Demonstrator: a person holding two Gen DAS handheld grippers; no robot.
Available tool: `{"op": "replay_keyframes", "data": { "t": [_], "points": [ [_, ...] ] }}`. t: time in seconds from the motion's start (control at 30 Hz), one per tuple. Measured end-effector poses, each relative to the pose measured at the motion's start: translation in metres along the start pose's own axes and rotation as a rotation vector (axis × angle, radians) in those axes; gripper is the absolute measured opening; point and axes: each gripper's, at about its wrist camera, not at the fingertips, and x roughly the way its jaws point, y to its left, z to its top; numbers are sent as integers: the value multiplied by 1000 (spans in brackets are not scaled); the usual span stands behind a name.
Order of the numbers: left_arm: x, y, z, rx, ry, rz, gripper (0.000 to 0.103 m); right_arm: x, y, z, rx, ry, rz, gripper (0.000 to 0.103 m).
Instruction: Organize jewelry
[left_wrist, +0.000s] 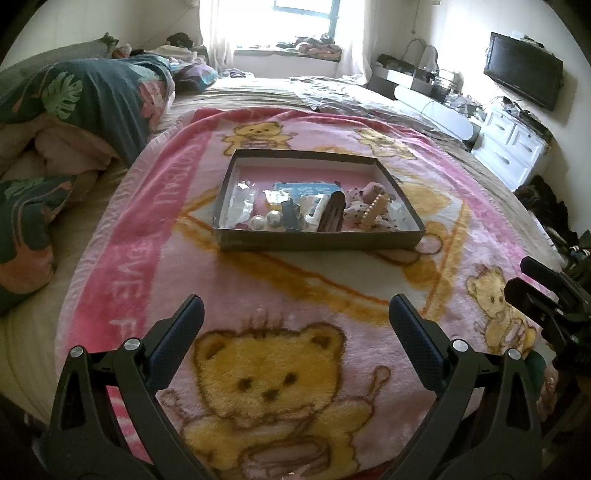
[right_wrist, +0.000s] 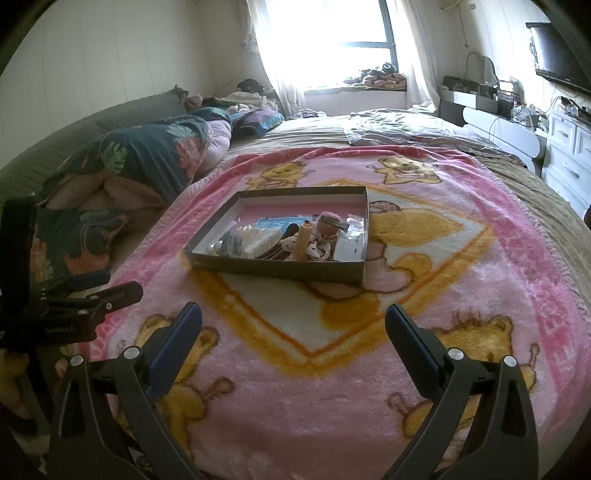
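Left wrist view shows the left gripper (left_wrist: 296, 314) at the bottom of the frame, its 2 fingers spread wide over a pink bear blanket (left_wrist: 280, 280), pinching nothing. Above it, in the middle of the frame, a shallow dark box (left_wrist: 317, 239) sits on the blanket. Inside, along the near wall, lie 2 pearl balls (left_wrist: 265, 220) side by side, a brown clip (left_wrist: 331, 212), a bead string (left_wrist: 373, 210), a clear packet (left_wrist: 240, 203) at the left and a blue card (left_wrist: 306, 187) behind them. The right gripper (left_wrist: 546, 295) pokes in at the right edge; from here I cannot tell how its fingers stand.

Right wrist view settles that: the right gripper (right_wrist: 293, 314) is also spread wide and empty, low in the frame over the blanket (right_wrist: 332, 369). The box (right_wrist: 273, 268) sits above it, a little left of centre. The left gripper (right_wrist: 92, 295) shows at the left edge. A window (right_wrist: 332, 33) glares at the top, and a folded quilt (right_wrist: 140, 155) lies at the upper left.
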Motion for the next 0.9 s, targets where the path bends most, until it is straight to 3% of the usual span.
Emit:
{"op": "replay_keyframes", "data": {
  "t": [0.9],
  "points": [
    [-1, 4, 1, 1, 2, -1, 94, 0, -1, 0, -1, -2, -2, 99]
  ]
}}
